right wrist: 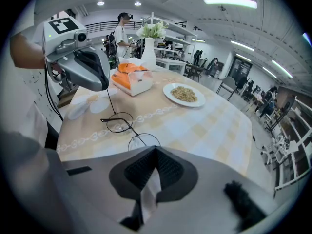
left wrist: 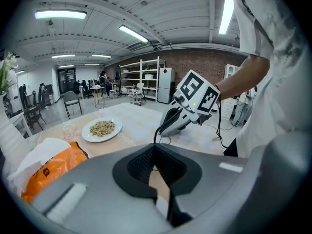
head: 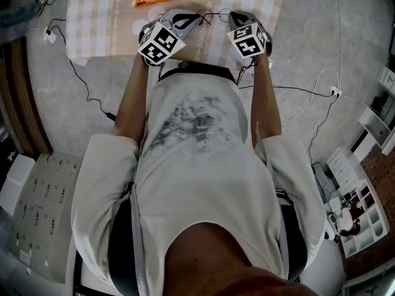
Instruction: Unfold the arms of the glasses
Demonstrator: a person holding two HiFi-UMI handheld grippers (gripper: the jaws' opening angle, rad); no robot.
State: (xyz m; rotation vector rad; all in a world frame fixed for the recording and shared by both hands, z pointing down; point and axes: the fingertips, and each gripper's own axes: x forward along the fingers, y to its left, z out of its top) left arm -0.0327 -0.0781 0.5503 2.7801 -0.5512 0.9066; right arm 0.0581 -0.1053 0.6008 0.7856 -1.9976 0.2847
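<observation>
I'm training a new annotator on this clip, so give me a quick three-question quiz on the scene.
1. True or false: the left gripper and right gripper are both empty.
2. What is on the white plate? A) fruit B) grainy food C) nothing
3. Fill in: the bag near the plate is ____.
Key: 1 false, each is shut on the glasses; 2 B; 3 orange.

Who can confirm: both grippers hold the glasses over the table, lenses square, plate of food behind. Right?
Wrong on the lenses: they are round, not square, as the right gripper view shows. The rest stands: the left gripper and the right gripper hold the glasses over the table, with the plate of food behind.
</observation>
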